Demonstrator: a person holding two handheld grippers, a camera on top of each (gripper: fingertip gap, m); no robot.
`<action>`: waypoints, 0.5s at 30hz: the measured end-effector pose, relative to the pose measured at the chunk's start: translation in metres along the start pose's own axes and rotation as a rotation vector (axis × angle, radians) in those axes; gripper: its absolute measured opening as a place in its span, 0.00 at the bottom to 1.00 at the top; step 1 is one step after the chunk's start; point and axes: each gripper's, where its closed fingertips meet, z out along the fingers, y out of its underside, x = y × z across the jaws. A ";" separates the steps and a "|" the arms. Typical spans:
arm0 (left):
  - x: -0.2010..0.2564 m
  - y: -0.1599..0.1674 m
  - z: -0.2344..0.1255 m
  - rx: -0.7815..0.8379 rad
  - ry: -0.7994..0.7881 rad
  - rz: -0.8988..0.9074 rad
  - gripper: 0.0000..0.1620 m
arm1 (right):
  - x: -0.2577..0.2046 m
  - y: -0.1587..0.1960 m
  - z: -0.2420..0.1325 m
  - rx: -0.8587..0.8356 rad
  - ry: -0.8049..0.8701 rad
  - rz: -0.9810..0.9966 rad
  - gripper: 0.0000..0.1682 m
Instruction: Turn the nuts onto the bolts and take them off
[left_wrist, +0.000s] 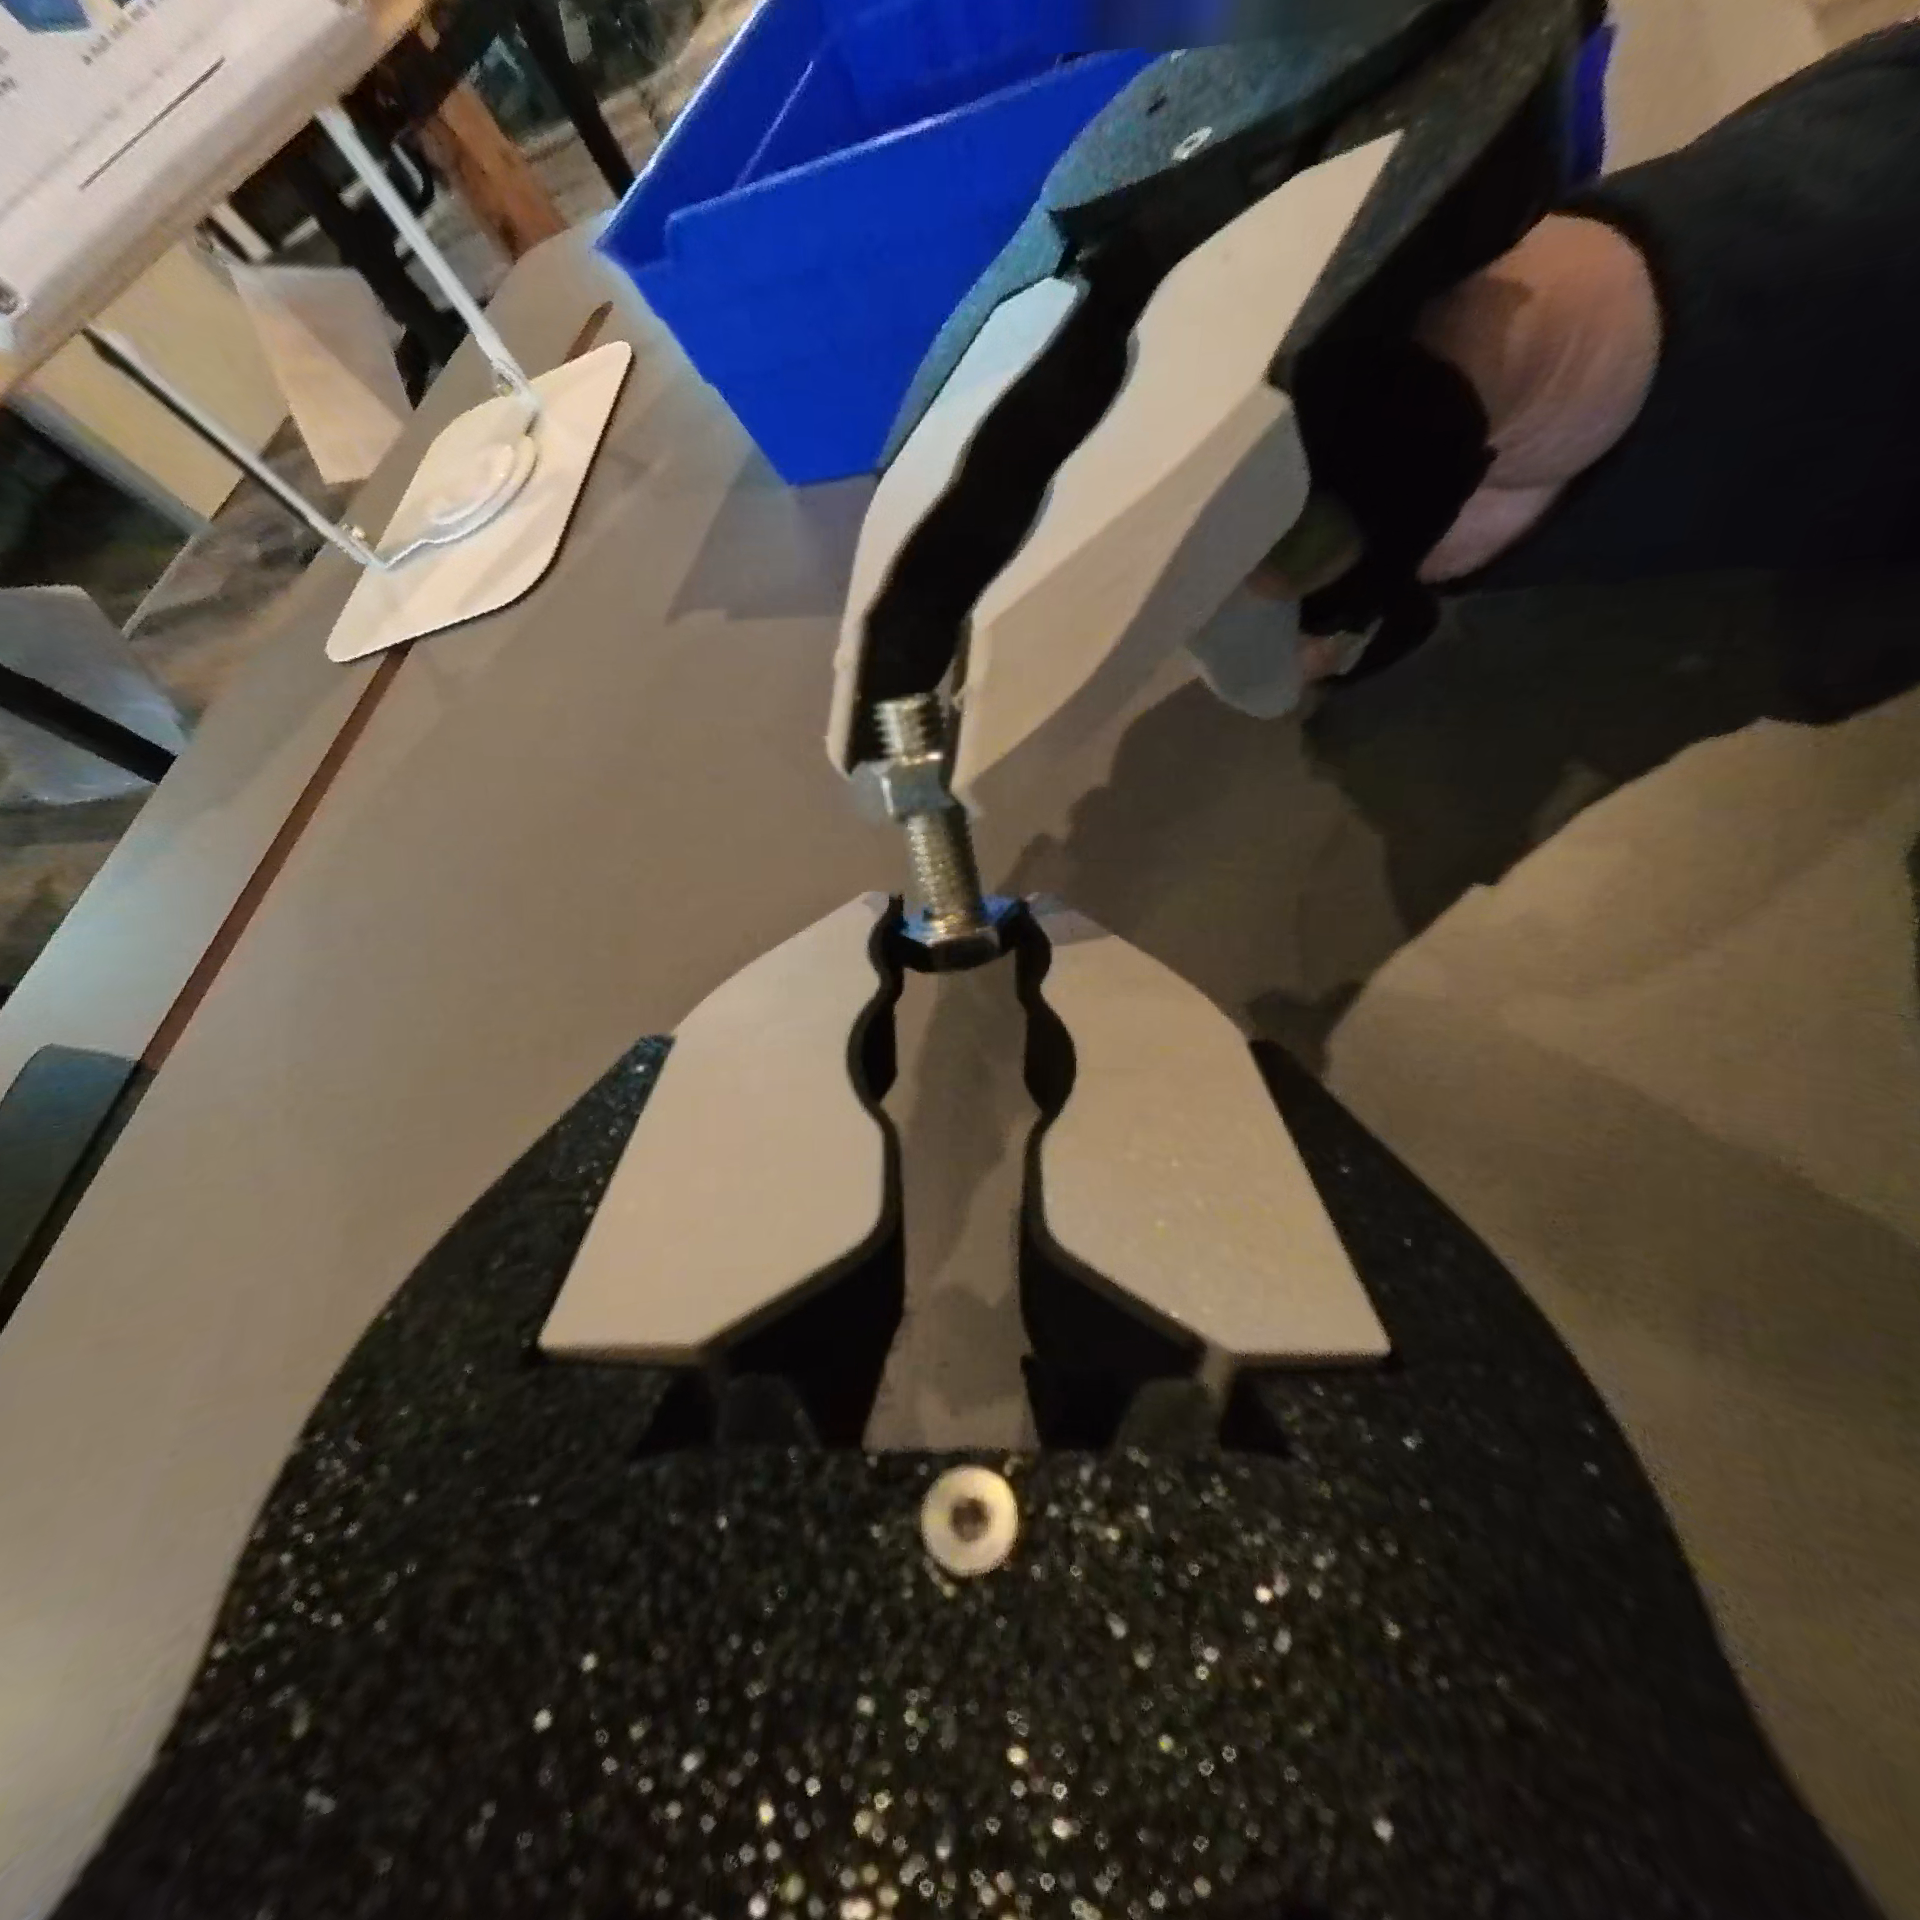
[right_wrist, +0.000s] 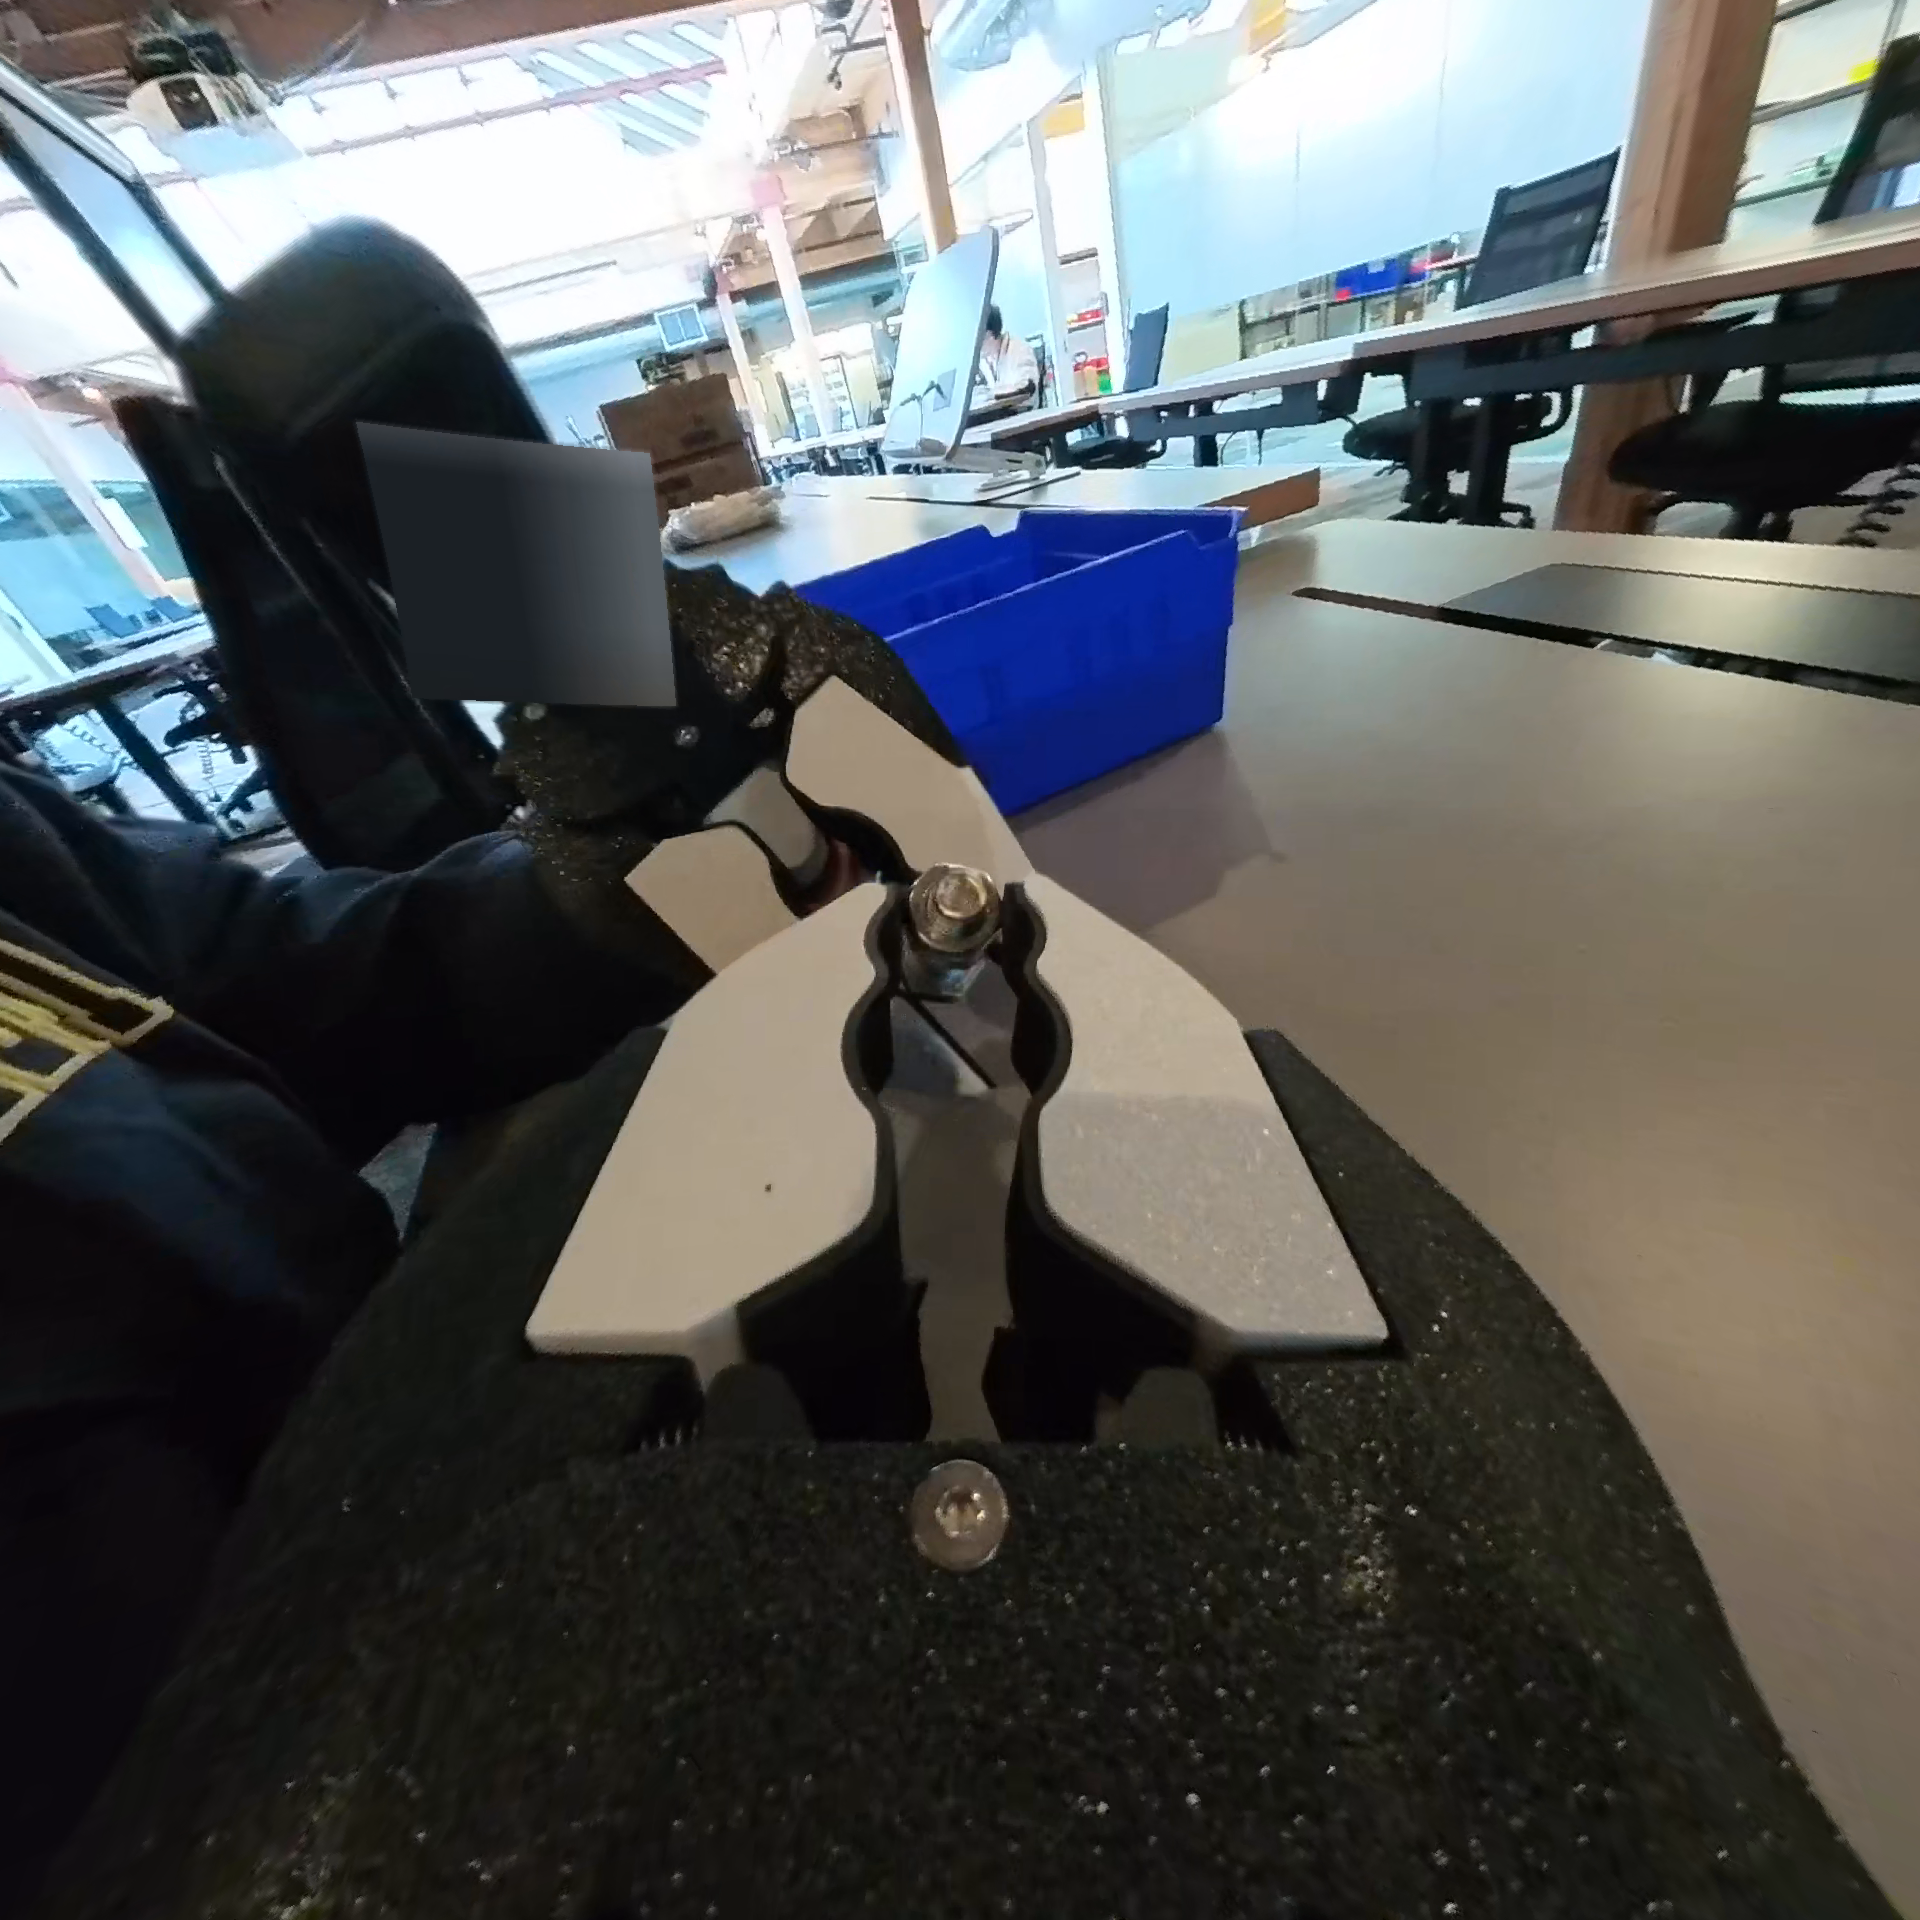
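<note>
Mid-thread: left gripper (left_wrist: 958, 940) fingers clamp bolt (left_wrist: 940, 854) head, right gripper (left_wrist: 902, 750) fingers pinch nut (left_wrist: 914, 788). Next, I'd judge: regrip, rotate nut w/o cross-threading.

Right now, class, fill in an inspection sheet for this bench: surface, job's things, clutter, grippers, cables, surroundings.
Surface: grey table, mostly bare.
Job's things: one bolt with a nut partway along its thread, held in the air between both grippers.
Clutter: blue bin; white stand at the table edge.
Grippers: left gripper shut on the bolt head; right gripper shut around the nut.
Cables: nothing seen.
Surroundings: office desks, chairs, a monitor, a cardboard box.
</note>
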 end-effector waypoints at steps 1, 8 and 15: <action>0.001 0.001 0.001 0.012 0.007 -0.001 0.12 | 0.000 0.001 0.000 -0.009 -0.006 0.005 0.11; 0.010 0.033 0.016 -0.161 0.065 0.089 0.11 | 0.006 0.027 -0.007 -0.183 -0.031 -0.034 0.22; 0.024 0.059 0.021 -0.243 0.291 0.052 0.11 | 0.008 0.061 -0.014 -0.394 -0.081 -0.114 0.29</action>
